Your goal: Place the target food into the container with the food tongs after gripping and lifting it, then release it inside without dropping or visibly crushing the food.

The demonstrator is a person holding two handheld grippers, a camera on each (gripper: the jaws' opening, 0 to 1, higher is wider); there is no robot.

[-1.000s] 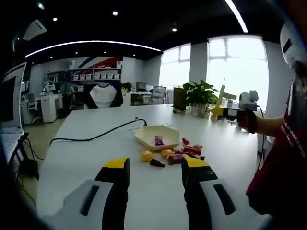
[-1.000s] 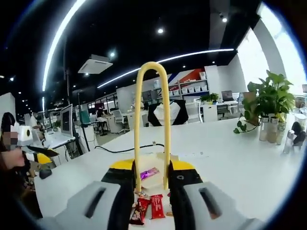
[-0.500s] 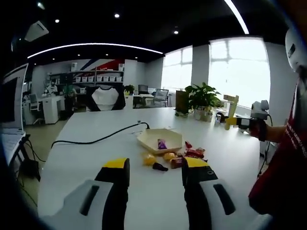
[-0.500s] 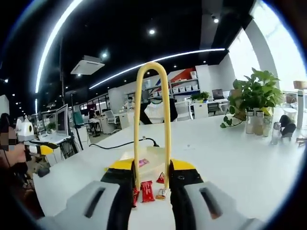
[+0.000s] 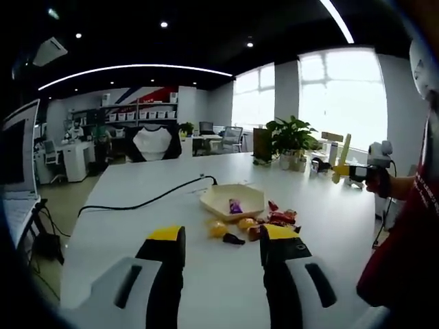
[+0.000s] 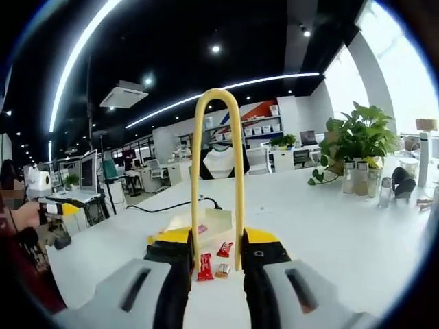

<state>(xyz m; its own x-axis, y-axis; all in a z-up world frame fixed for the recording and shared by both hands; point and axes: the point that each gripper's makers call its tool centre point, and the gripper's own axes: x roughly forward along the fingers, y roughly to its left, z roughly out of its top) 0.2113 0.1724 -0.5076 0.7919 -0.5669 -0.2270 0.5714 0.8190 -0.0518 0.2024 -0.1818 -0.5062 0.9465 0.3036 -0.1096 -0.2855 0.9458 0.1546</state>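
A long white desk (image 5: 130, 226) in an open-plan office carries a shallow cream hexagonal tray (image 5: 232, 200) with a purple-wrapped sweet (image 5: 236, 206) lying inside it. Just beside the tray, on the near side in the left gripper view, a loose scatter of wrapped snacks rests on the desk: two yellow sweets (image 5: 218, 228), a dark one (image 5: 232, 239) and a cluster of red-wrapped bars (image 5: 281, 217). A black cable (image 5: 140, 203) runs across the desk toward the tray. The left gripper (image 5: 223, 247), its yellow-tipped black jaws standing apart with nothing between them, hovers over the desk short of the snacks. In the right gripper view, the right gripper (image 6: 217, 252) is clamped on a pair of yellow looped food tongs (image 6: 217, 164), whose bend rises well above the jaws; red-wrapped bars (image 6: 206, 267) lie on the desk between the tong arms, with the tray (image 6: 206, 223) just beyond. A potted green plant (image 6: 357, 140) stands far off to the right.
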